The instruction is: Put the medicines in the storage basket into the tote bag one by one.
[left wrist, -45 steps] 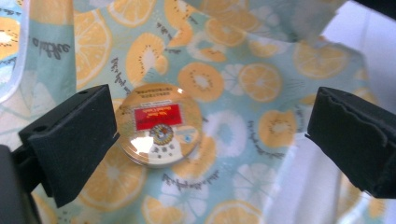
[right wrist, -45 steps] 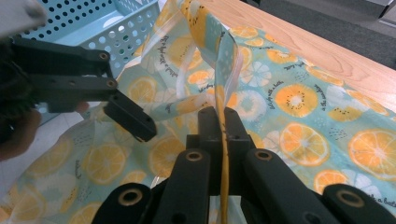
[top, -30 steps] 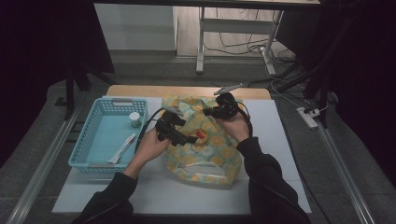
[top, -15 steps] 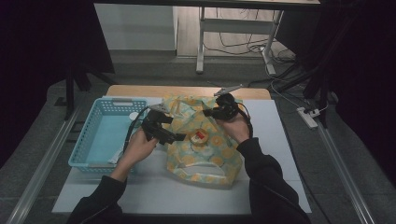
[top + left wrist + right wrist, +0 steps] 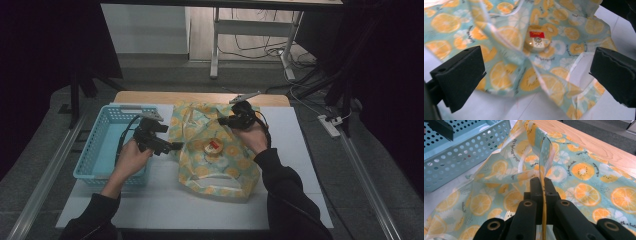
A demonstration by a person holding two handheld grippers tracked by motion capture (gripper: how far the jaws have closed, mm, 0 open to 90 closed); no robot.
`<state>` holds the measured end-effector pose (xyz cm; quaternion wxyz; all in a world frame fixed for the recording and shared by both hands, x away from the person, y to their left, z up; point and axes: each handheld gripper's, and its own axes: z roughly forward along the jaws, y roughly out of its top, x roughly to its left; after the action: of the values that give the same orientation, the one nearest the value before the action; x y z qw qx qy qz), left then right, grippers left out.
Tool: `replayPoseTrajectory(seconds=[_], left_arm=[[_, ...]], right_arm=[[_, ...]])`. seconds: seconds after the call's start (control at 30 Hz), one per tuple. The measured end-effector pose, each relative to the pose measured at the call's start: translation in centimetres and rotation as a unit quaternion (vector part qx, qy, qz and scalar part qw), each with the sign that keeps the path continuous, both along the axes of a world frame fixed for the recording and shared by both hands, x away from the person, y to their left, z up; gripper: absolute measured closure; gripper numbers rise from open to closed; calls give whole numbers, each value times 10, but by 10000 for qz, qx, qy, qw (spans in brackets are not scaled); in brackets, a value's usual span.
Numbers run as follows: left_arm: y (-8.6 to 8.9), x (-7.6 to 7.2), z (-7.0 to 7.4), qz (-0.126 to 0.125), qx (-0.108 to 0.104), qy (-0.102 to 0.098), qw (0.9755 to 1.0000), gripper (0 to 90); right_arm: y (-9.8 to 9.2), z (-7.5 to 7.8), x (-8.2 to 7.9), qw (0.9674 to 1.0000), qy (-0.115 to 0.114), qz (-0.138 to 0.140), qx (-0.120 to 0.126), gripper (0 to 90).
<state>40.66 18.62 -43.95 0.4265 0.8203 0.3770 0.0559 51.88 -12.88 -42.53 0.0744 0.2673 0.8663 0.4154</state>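
The right gripper pinches the rim of an orange-print bag lying on the table beside a blue basket, the left gripper spread empty; the thin film may slip free and hide the small jar inside

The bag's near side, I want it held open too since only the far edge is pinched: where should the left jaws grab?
Grip the raised fold of the bag beside the small round tin, coming in from the basket side. The left gripper is open and already faces it; that ridge stands off the table, so the jaws can straddle it.
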Motion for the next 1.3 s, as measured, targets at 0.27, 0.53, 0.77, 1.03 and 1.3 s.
replayPoseTrajectory(seconds=[0.27, 0.53, 0.77, 1.03, 1.3], left_arm=[[23, -8, -1, 297, 137, -41, 9995, 0], [50, -16, -1, 726, 377, 26, 9966, 0], [70, -19, -11, 1144, 766, 155, 9904, 0], [89, -19, -23, 1227, 950, 267, 9875, 0], [99, -12, -40, 1286, 1227, 549, 9825, 0]], right_arm=[[0, -2, 0, 10000, -7, 4, -21, 900], [-1, -3, 0, 10000, 2, -14, -31, 900], [-1, -4, 0, 10000, 4, -12, -44, 900], [-1, -5, 0, 10000, 3, -5, -50, 900], [-1, -6, 0, 10000, 11, -4, -54, 900]])
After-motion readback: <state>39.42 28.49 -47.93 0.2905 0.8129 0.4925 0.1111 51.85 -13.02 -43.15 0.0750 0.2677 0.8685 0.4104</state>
